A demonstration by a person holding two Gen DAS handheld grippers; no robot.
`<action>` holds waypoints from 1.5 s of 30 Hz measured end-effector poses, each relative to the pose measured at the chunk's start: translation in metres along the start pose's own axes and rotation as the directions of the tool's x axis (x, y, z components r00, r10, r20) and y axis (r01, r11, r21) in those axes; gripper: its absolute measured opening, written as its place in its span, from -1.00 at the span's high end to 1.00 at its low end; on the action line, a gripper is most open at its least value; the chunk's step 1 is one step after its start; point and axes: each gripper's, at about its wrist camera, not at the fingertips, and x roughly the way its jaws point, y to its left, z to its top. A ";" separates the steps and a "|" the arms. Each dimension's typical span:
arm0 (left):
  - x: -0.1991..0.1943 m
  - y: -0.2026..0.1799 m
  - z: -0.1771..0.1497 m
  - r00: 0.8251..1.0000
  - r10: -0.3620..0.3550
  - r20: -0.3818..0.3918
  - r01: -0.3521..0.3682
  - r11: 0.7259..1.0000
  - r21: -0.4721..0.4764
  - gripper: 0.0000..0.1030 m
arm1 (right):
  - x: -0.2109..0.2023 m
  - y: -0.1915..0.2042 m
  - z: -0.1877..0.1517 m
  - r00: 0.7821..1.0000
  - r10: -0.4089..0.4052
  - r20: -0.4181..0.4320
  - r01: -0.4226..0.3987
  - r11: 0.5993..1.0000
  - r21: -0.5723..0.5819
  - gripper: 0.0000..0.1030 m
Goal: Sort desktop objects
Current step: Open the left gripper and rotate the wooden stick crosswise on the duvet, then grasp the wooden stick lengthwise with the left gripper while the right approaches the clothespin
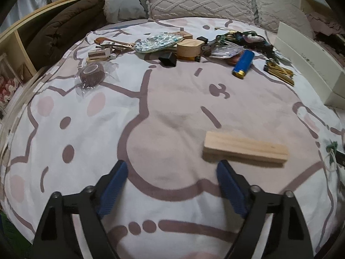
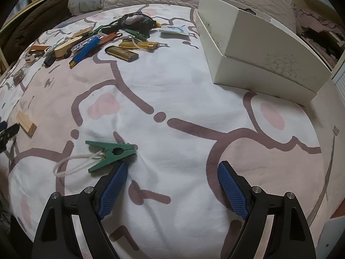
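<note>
Left wrist view: left gripper (image 1: pixel 171 168), fingers spread wide, nothing between them, above the bedspread (image 1: pixel 86 151). Wooden block (image 1: pixel 244 147) lies just beyond the right fingertip, apart from it. Clutter toward the far edge by the pillows: blue lighter (image 1: pixel 243 63), round wooden box (image 1: pixel 189 48).

Right wrist view: right gripper (image 2: pixel 172 169), fingers wide, holding nothing. Green clothespin (image 2: pixel 111 153) with white cord beside the left fingertip. White box (image 2: pixel 269 71) at the bedspread's right edge.
</note>
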 end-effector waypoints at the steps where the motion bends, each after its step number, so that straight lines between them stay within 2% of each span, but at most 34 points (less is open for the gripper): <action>1: -0.001 -0.001 -0.002 1.000 -0.021 0.001 0.021 1.000 -0.001 -0.77 | 0.000 0.000 0.000 1.000 0.001 0.001 -0.001 1.000 0.000 -0.65; 5: -0.006 -0.012 -0.004 0.992 -0.126 0.012 0.126 0.992 0.022 -0.84 | 0.002 0.000 -0.002 1.000 -0.013 0.005 0.013 1.000 -0.004 -0.79; 9: -0.009 -0.032 -0.001 0.986 -0.167 0.031 0.164 0.984 0.070 -0.90 | 0.007 -0.005 -0.004 1.000 -0.018 -0.004 0.018 0.999 0.031 -1.00; 13: -0.009 -0.049 0.003 0.980 -0.193 0.037 0.188 0.976 0.109 -0.91 | 0.008 -0.008 -0.008 1.000 -0.002 0.011 0.002 0.999 0.051 -1.00; 21: 0.003 -0.059 0.010 0.979 -0.203 0.020 0.199 0.973 0.120 -0.99 | 0.002 -0.002 -0.020 0.996 0.001 0.089 -0.002 1.000 0.008 -1.00; 26: 0.010 -0.059 0.013 0.980 -0.200 0.015 0.197 0.974 0.111 -1.00 | -0.004 -0.005 -0.018 0.995 0.063 0.077 -0.065 0.998 0.026 -1.00; 32: 0.017 -0.059 0.011 0.978 -0.205 0.025 0.202 0.974 0.099 -1.00 | -0.013 0.011 -0.009 0.985 0.152 0.084 -0.155 0.988 0.028 -1.00; 39: 0.019 -0.059 0.005 0.977 -0.203 0.057 0.197 0.975 0.100 -1.00 | -0.006 0.037 -0.003 0.990 0.125 0.060 -0.123 0.992 -0.031 -1.00; 45: 0.020 -0.061 0.002 0.978 -0.196 0.072 0.188 0.977 0.100 -1.00 | -0.012 0.033 0.001 0.976 0.199 0.086 -0.204 0.978 0.049 -1.00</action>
